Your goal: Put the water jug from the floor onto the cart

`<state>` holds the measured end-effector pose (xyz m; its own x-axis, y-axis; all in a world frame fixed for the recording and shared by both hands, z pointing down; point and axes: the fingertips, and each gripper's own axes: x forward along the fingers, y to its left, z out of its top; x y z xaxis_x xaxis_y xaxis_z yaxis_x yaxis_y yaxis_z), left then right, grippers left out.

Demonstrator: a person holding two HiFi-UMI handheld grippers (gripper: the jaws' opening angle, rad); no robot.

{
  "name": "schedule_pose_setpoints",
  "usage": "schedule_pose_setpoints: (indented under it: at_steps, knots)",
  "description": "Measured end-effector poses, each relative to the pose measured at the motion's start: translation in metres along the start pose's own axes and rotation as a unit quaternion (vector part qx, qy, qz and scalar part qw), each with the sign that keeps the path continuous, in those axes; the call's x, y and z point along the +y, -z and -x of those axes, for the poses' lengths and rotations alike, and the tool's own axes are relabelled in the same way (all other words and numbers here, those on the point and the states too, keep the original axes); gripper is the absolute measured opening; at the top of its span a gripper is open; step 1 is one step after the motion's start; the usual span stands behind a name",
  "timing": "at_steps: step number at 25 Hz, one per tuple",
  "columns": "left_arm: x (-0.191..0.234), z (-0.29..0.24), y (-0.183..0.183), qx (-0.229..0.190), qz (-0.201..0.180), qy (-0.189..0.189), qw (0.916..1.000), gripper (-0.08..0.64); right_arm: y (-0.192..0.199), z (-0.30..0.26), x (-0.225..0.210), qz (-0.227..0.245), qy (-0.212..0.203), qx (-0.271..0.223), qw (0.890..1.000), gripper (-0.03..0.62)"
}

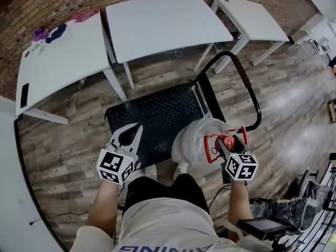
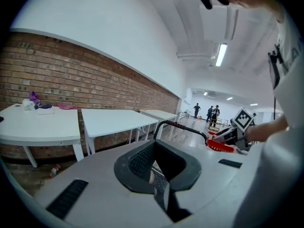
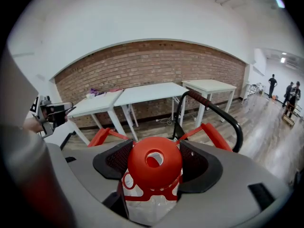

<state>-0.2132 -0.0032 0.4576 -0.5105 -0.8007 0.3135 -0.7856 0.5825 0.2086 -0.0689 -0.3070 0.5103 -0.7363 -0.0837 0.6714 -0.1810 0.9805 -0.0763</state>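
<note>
The water jug (image 1: pixel 195 140) is translucent white with a red cap (image 3: pixel 154 163) and a red carry frame. It hangs off the floor at the near right corner of the cart's black platform (image 1: pixel 157 114), just inside the cart's black handle (image 1: pixel 247 88). My right gripper (image 1: pixel 227 140) is shut on the jug's red top, a dark pad on each side of the cap. My left gripper (image 1: pixel 134 133) hovers over the platform's near left part, open, with nothing between its pads (image 2: pixel 130 163). From the left gripper view the cart handle (image 2: pixel 183 126) is ahead.
Three white tables (image 1: pixel 163 22) (image 1: pixel 58 62) (image 1: pixel 249 14) stand along a brick wall beyond the cart. A dark phone (image 1: pixel 24 94) lies on the left table. Bags and gear (image 1: pixel 294 209) crowd the floor at my right. People (image 2: pixel 212 113) stand far down the hall.
</note>
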Motion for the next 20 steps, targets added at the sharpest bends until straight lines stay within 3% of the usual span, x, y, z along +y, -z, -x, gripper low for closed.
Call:
schedule_pose_setpoints:
  at_steps: [7,13,20]
  knots:
    - [0.017,-0.008,-0.001,0.009,0.004,-0.083,0.9965,0.000,-0.037,-0.073,0.031,0.074,-0.094,0.014,0.993,0.313]
    - [0.019,-0.021,-0.009,0.004,0.025,-0.160,0.9867,0.000,-0.076,-0.142,0.053,0.144,-0.172,0.027,0.974,0.313]
    - [0.022,-0.012,0.012,0.014,0.062,-0.205,0.9767,0.000,-0.103,-0.217,0.068,0.201,-0.207,0.039,0.957,0.313]
